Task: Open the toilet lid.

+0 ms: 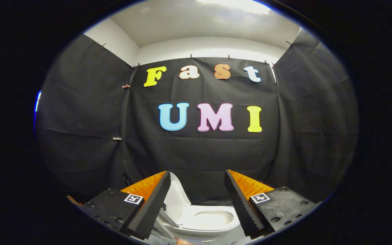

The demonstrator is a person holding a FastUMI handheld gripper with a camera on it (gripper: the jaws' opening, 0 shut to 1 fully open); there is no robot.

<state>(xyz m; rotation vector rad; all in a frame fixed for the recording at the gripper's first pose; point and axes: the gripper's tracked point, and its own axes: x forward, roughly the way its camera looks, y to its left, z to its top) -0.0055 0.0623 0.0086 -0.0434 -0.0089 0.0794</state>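
Observation:
A white toilet (209, 219) sits low between and just beyond my fingers, its seat ring and bowl showing. Its white lid (177, 200) stands raised at the toilet's left side, close beside my left finger (155, 200). My gripper (197, 178) is open, fingers spread wide with nothing between them, held above the toilet. The right finger (238, 204) stands over the bowl's right rim.
Black cloth walls (199, 153) close the booth behind and on both sides of the toilet. A white ceiling with a bright light (237, 5) is overhead. A small pale thing shows at the very bottom, below the toilet, too cut off to tell.

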